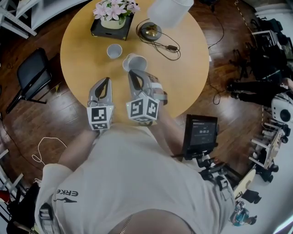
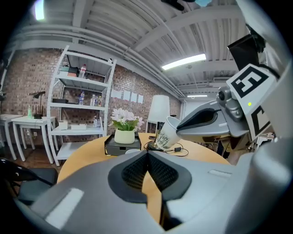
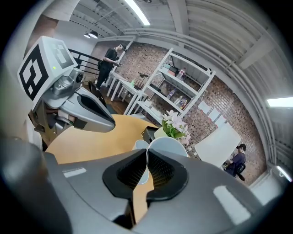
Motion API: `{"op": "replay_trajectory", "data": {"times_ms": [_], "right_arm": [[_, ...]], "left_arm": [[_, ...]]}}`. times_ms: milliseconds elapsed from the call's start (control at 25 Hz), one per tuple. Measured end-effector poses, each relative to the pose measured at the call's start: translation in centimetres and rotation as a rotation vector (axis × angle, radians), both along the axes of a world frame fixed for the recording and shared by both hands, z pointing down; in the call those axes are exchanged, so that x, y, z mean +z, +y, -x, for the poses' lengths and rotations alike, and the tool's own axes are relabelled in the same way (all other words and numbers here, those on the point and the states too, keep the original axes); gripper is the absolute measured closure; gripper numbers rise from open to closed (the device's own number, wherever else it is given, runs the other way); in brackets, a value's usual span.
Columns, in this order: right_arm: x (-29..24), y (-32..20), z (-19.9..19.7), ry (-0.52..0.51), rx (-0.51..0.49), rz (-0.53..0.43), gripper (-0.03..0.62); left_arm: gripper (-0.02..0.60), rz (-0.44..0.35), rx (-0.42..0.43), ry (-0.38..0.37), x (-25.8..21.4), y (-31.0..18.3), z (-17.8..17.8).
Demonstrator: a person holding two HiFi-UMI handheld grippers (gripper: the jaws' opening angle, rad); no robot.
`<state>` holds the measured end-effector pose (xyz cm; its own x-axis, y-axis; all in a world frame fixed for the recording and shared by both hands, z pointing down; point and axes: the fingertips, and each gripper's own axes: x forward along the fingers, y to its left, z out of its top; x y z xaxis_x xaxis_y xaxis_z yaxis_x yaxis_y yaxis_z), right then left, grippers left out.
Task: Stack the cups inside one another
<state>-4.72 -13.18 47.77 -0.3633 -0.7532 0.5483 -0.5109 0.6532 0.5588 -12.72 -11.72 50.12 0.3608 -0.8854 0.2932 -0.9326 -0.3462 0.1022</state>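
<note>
On the round wooden table [image 1: 183, 77] a white paper cup [image 1: 114, 51] stands upright by itself. A second white cup [image 1: 134, 62], printed on its side, hangs tilted above the table, and my right gripper [image 1: 133, 73] is shut on its rim. The left gripper view shows this cup [image 2: 165, 134] held aloft. In the right gripper view the held cup's open mouth [image 3: 168, 145] sits just past the right gripper [image 3: 146, 154], with the standing cup [image 3: 140, 145] to its left. My left gripper [image 1: 106, 82] is shut and empty, hovering left of the right one; its pads meet [image 2: 147, 154].
At the table's far side stand a flower pot in a black tray [image 1: 113, 22], a white lamp [image 1: 169, 11] and a looped cable [image 1: 170, 46]. A black chair [image 1: 32, 75] is at the left, a screen on a stand [image 1: 200, 135] at the right. White shelving [image 2: 80, 100] lines the brick wall.
</note>
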Motion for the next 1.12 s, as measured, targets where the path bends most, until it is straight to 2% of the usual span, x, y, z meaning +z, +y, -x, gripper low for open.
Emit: {"op": "replay_trajectory", "data": {"times_ms": [160,520,1120], "right_arm": [[2.4,-1.1,0.1,0.013,0.002,0.031,0.565],[4.6,-0.9,-0.1,0.038,0.009,0.115,0.565],[5.5,-0.3,0.0,0.044,0.026,0.21,0.565]], "left_arm": [[0.58,0.008,0.0,0.009,1.7,-1.0,0.2],[0.58,0.04,0.006,0.01,2.1,-1.1,0.3],[0.58,0.082,0.007,0.011,1.8,-0.9,0.9]]}}
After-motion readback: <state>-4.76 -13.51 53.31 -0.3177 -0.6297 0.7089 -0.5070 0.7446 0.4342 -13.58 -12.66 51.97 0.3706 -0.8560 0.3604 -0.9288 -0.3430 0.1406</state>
